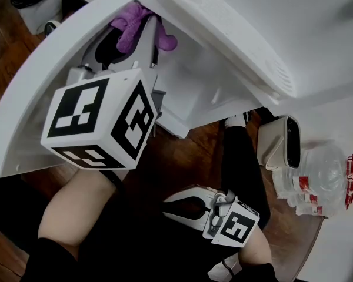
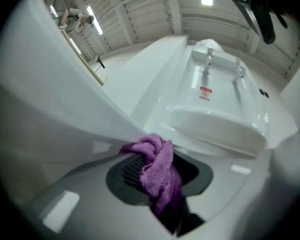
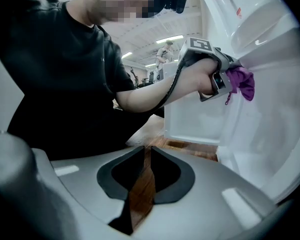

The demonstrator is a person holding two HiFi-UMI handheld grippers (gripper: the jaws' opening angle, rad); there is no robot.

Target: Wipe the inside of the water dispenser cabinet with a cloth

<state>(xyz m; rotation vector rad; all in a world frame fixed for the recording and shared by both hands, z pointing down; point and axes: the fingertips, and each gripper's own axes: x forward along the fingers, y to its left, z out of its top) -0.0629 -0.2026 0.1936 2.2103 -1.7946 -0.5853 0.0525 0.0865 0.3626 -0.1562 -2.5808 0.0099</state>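
So, cloth [image 2: 157, 159]: purple and bunched, pinched between the jaws of the left gripper [image 2: 160, 184], with a tail hanging below them. In the head view it sits high in the gap between the door [image 1: 41, 87] and the dispenser [image 2: 215, 124].
left gripper: clenched on the cloth, raised and pointing at the dispenser's front; its marker cube [image 1: 100, 119] fills the left of the head view.
right gripper [image 3: 146, 156]: jaws pressed together with nothing in them (only a sliver of floor [image 1: 176, 163] shows past the tips). It is low in the head view, below the left gripper, over dark clothing.
dispenser: white; the left gripper view looks up at it from beneath, with two taps [image 2: 208, 61] and a red label [image 2: 205, 92] above a rounded ledge.
door: white, swung open, to the cloth's left in the head view.
contact: in the right gripper view the cloth is at the dispenser's white edge; whether it touches cannot be told.
floor: dark wood.
bottles [image 1: 317, 184]: a clear pack with red bands, at the right of the head view, just beside a pale box [image 1: 276, 143].
person: black top, with a bare forearm [image 3: 155, 91] stretched out to the left gripper.
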